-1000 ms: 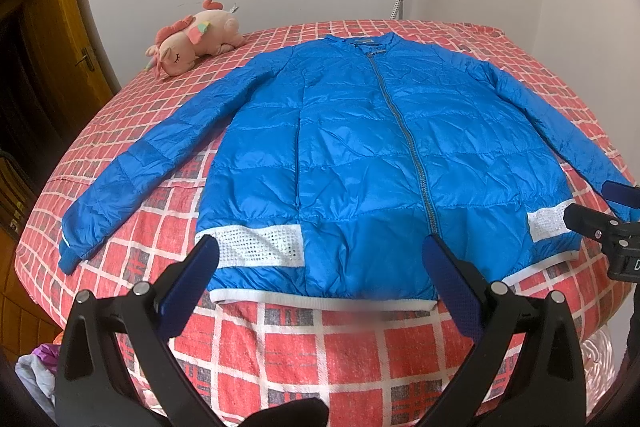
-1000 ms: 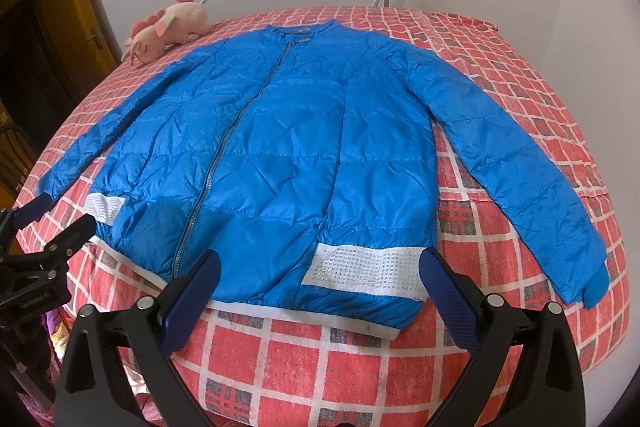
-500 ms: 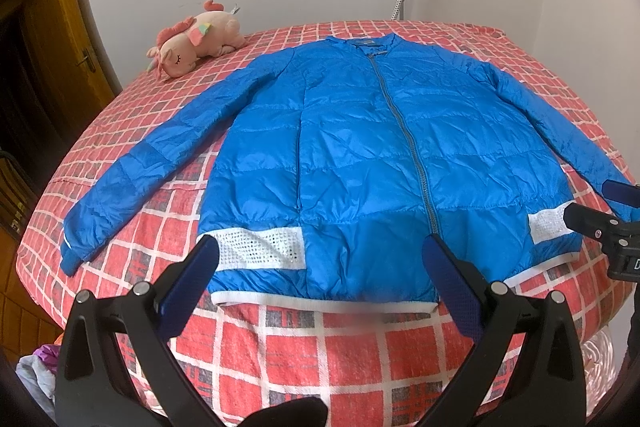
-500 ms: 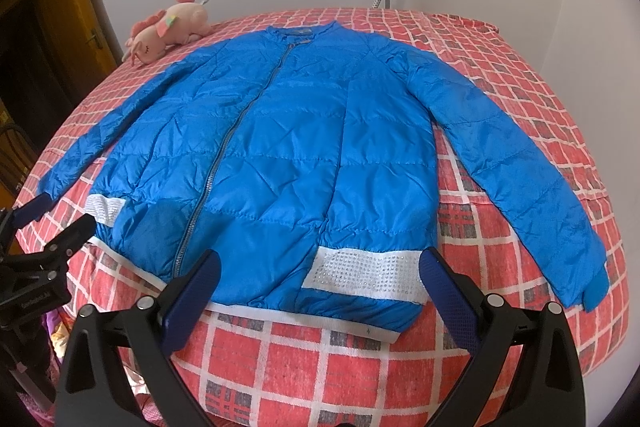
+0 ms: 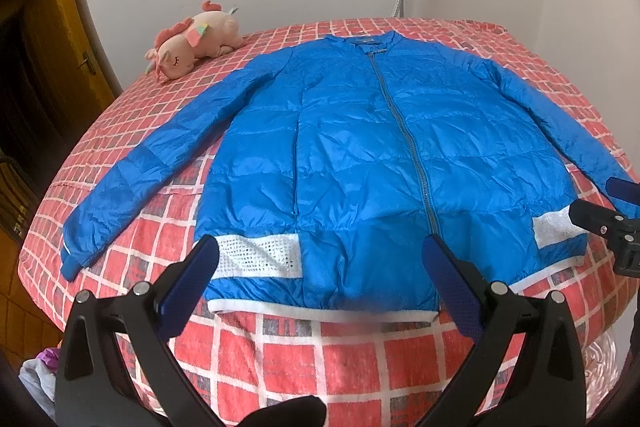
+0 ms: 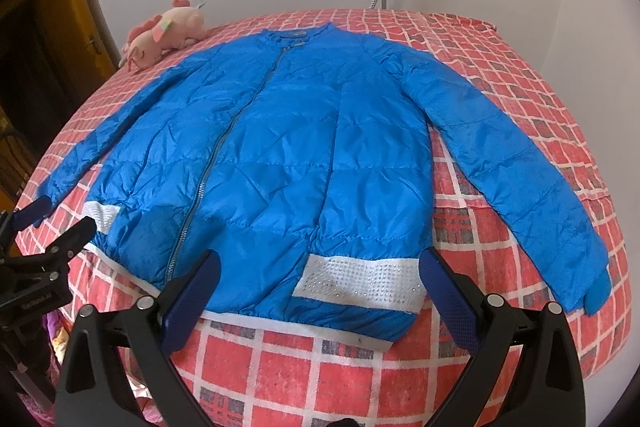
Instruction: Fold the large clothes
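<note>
Both tools wide open, holding nothing. Blue jacket lies flat, zipped, on the checked bed, hem just ahead of my left gripper and right gripper. Plan: pinch each sleeve near the cuff, fold inward squarely.

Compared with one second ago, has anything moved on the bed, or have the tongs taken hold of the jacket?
Nothing has visibly changed. The blue jacket lies spread flat and zipped on the checked bedspread, both sleeves out to the sides. The left tongs and right tongs hover open in front of the hem, holding nothing. The plush toy stays near the far left corner.
</note>
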### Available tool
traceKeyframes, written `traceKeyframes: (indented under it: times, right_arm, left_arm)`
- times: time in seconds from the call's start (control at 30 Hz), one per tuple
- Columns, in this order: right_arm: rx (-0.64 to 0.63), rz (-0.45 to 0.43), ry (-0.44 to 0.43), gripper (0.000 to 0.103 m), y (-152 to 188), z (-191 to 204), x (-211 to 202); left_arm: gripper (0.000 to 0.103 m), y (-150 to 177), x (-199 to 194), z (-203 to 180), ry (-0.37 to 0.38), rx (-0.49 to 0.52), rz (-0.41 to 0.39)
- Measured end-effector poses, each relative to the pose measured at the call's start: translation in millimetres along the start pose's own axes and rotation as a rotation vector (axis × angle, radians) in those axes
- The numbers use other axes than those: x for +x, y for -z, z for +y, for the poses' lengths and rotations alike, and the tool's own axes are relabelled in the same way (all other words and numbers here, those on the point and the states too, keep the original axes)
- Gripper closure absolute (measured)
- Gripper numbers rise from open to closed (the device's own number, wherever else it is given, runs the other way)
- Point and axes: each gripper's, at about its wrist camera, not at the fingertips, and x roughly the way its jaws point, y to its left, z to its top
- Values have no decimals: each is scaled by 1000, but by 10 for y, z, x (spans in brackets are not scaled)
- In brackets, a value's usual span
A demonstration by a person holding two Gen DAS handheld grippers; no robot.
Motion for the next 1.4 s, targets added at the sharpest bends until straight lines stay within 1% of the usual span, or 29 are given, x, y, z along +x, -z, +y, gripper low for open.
traceKeyframes:
  times: [0.13, 0.2, 0.23, 0.3, 0.33, 0.4, 0.43, 0.5, 0.53, 0.57, 0.63, 0.67, 0.77, 0.83, 0.87, 0.97, 1.0, 1.03, 1.07, 1.1, 1.13, 1.17, 1.23, 1.3, 1.33, 1.4]
  right_arm:
    - [20, -26, -31, 4, -34, -133, 17]
    - [38, -36, -28, 4, -27, -262, 20]
    - [58, -42, -19, 4, -26, -379, 20]
    - [126, -58, -12, 4, -14, -663, -4]
    - [188, -72, -6, 4, 9, -909, -41]
    - [278, -75, 33, 4, 53, -1257, -103]
    - [337, -72, 73, 4, 103, -1499, -149]
    - [446, -54, 165, 4, 232, -1962, -221]
    - [491, -44, 194, 4, 287, -2144, -239]
    - [545, -30, 220, 4, 365, -2364, -249]
    - [632, 8, 235, 4, 499, -2720, -222]
    - [681, 28, 222, 4, 568, -2897, -191]
    - [769, 64, 151, 4, 692, -3237, -80]
    - [782, 78, 101, 4, 703, -3329, 22]
    - [783, 89, 93, 4, 696, -3358, 82]
    - [755, 88, 107, 3, 627, -3396, 177]
    - [747, 85, 101, 5, 606, -3375, 189]
    - [747, 85, 99, 13, 588, -3351, 202]
    - [742, 93, 120, 19, 565, -3335, 220]
    - [734, 102, 148, 30, 527, -3312, 247]
    - [723, 97, 134, 41, 497, -3284, 248]
    - [727, 93, 93, 49, 484, -3268, 231]
    - [731, 79, 55, 67, 446, -3257, 184]
    - [726, 45, 20, 76, 345, -3242, 113]
    - [724, 21, -11, 78, 256, -3223, 51]
    - [705, -9, -33, 79, 102, -3181, -27]
  left_arm:
    - [3, -83, 39, -38, 7, 12, -15]
    - [3, -163, 76, -80, 45, 28, -38]
    - [3, -207, 113, -108, 77, 40, -42]
    - [3, -287, 206, -148, 133, 57, -22]
    - [3, -352, 281, -162, 175, 55, -4]
    - [3, -451, 394, -174, 238, 44, 13]
    - [3, -507, 460, -194, 246, 44, 22]
    - [3, -583, 557, -234, 234, 54, 19]
    - [3, -641, 624, -245, 219, 51, 14]
    - [3, -682, 672, -257, 211, 44, 10]
    - [3, -791, 816, -246, 197, 7, 18]
    - [3, -837, 869, -235, 201, -6, 23]
    - [3, -989, 1042, -225, 208, -42, 37]
    - [3, -1064, 1133, -201, 196, -61, 39]
    - [3, -1096, 1185, -190, 190, -68, 41]
    - [3, -1138, 1334, -142, 183, -86, 67]
    - [3, -1143, 1376, -118, 181, -91, 75]
    - [3, -1140, 1420, -85, 182, -104, 88]
    - [3, -1138, 1451, -43, 186, -116, 98]
    - [3, -1137, 1480, -5, 195, -133, 109]
    - [3, -1135, 1511, 43, 211, -159, 123]
    - [4, -1134, 1531, 74, 219, -174, 130]
    - [4, -1140, 1553, 117, 221, -192, 135]
    - [4, -1140, 1554, 140, 220, -193, 131]
    - [4, -1144, 1548, 140, 222, -190, 129]
    - [4, -1145, 1515, 128, 223, -177, 120]
